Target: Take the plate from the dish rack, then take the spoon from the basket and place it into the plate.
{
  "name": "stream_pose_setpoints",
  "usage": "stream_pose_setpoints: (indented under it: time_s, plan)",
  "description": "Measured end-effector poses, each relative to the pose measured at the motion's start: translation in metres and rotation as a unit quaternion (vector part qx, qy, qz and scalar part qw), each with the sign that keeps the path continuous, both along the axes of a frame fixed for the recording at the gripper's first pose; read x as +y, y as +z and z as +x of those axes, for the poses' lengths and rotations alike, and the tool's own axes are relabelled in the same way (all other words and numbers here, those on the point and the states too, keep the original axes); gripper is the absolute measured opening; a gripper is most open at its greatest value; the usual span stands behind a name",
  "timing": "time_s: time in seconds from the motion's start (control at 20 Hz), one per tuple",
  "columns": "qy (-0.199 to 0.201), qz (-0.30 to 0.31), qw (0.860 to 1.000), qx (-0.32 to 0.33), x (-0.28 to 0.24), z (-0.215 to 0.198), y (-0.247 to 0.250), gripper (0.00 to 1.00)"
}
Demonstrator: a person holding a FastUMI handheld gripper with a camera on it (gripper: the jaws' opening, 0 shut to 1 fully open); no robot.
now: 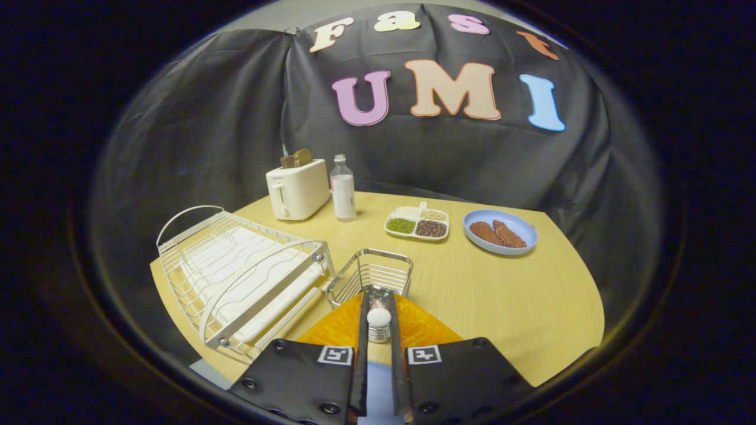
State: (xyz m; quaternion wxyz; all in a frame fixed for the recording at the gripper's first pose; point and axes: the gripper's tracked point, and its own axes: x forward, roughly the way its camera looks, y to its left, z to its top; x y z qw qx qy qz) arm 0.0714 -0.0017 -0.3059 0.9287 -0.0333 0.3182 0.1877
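Gripper (378,319) fingers cover most of the spoon (378,317), just its white end peeking; orange plate (413,324) half-hidden beneath.

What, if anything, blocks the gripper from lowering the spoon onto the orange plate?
Probably nothing; looks reachable. The gripper is shut on the spoon right over the orange plate, which looks bare. The wire basket stands just beyond the fingers, off the path.
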Motion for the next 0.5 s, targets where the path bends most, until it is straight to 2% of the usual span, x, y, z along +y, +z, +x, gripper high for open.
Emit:
stream_pose_setpoints:
  time_s: [0.25,0.5]
  plan:
    - [0.003,0.001,1.0,0.002,0.004,0.002,-0.001,0.11]
    - [-0.002,0.003,1.0,-0.006,0.006,0.005,0.021,0.11]
